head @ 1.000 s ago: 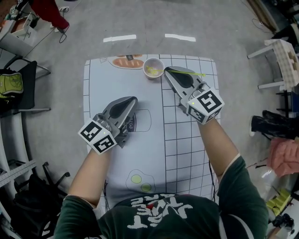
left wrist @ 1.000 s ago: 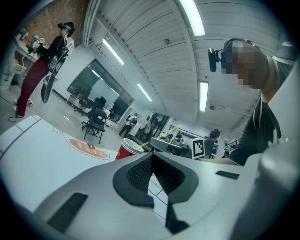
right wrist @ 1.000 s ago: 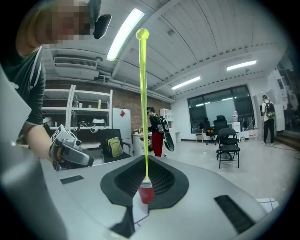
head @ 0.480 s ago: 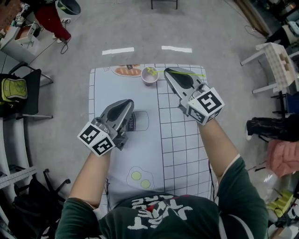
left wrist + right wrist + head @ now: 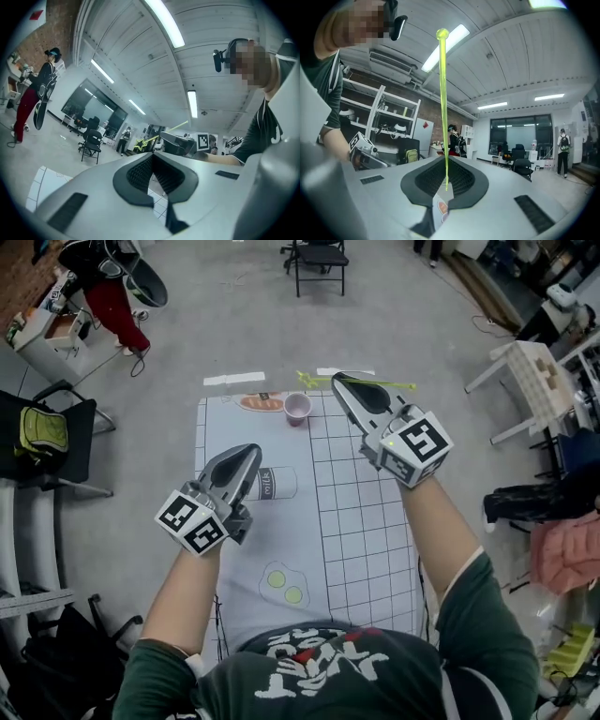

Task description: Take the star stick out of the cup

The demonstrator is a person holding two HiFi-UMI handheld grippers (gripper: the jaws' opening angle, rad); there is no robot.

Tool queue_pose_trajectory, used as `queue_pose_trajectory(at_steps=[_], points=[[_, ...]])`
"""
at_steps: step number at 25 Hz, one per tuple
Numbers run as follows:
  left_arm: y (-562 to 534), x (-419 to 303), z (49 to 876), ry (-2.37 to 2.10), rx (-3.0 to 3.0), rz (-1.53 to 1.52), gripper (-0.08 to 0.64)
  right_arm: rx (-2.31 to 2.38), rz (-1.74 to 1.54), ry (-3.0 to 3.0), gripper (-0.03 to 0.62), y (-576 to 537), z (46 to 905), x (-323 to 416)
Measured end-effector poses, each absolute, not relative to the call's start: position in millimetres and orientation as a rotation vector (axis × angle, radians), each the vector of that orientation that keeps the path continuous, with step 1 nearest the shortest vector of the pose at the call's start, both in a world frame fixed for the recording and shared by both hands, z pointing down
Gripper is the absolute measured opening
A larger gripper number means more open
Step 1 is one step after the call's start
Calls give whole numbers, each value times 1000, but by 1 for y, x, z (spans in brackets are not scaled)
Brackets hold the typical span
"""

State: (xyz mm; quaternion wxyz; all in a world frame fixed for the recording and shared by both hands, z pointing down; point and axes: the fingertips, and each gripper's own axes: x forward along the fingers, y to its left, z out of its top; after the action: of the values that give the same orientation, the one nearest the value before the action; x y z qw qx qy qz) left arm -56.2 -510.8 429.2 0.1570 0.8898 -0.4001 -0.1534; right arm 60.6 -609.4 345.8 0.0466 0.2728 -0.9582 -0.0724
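Star stick [image 5: 443, 93]: slim yellow-green rod

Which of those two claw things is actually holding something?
The right gripper: its jaws pinch a thin yellow-green plastic star stick. The left gripper is closed too, but with nothing between its jaws.

cup [image 5: 297, 407] at mat's [image 5: 366, 521] far edge, star stick [image 5: 317, 382] in right gripper [image 5: 339, 381] just right of it, left gripper [image 5: 254, 451] nearer
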Motion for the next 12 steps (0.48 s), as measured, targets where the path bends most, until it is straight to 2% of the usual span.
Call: queue_pose_trajectory(at_steps=[12], points=[[-410,-83,329,-1130,2652,-518,6,886,-443,-2924,43,-499,203,39]])
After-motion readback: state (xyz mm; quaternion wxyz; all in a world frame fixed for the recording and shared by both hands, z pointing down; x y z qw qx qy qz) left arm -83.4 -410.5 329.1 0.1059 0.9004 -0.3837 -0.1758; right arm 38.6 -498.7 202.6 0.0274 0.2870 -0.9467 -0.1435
